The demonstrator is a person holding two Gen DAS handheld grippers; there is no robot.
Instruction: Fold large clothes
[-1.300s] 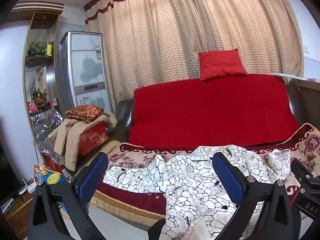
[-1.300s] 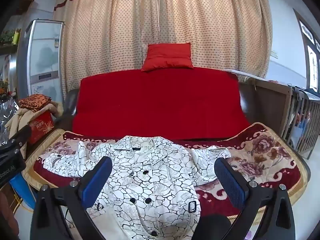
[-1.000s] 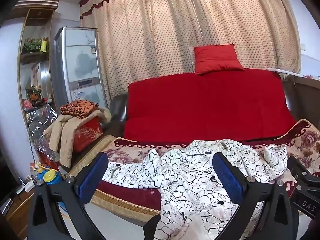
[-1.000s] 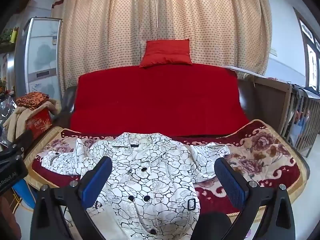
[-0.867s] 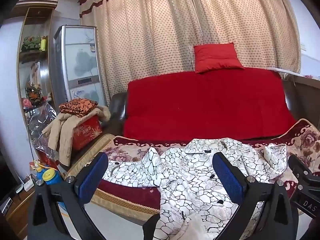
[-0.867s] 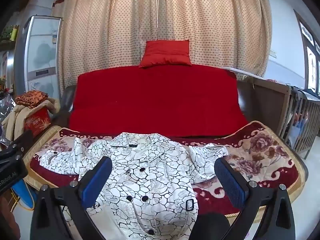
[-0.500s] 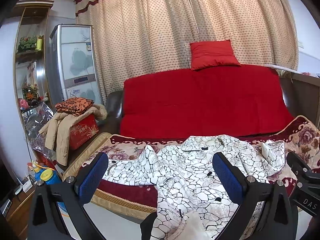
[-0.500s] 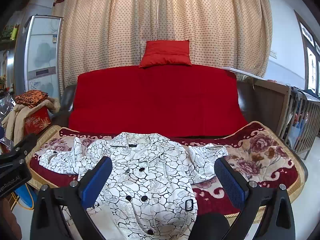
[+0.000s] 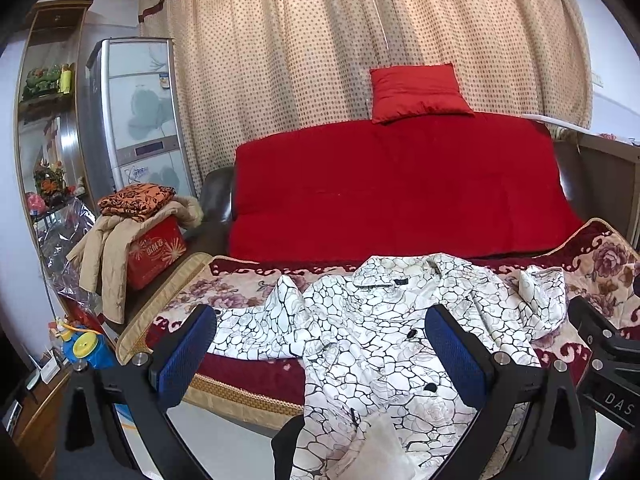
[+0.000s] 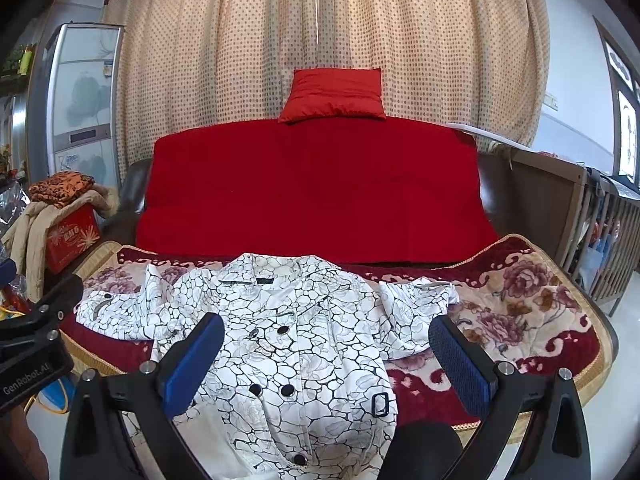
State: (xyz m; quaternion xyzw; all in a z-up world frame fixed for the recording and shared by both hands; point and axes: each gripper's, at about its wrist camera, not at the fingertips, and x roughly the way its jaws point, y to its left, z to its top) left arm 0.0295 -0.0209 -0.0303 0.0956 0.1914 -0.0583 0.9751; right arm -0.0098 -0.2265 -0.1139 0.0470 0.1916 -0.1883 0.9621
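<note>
Here, on the left, the left gripper (image 9: 320, 354) is held wide apart and empty above the near sofa edge; the white crackle-print coat (image 10: 288, 340) is spread buttoned-side up on the floral blanket (image 10: 532, 300), sleeves crumpled outward. Soft, limp, fairly light cloth is judged; sleeve cuffs or shoulders suit pinching. On the right, the right gripper (image 10: 326, 360) is likewise spread and empty.

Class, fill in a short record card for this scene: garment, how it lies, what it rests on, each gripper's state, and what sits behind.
garment: white coat with black crackle print and dark buttons
how it lies: spread face up, collar toward the sofa back, hem hanging over the front edge
rests on: floral blanket
left gripper: open, holding nothing
right gripper: open, holding nothing
behind: red cushion on the red-covered sofa back
</note>
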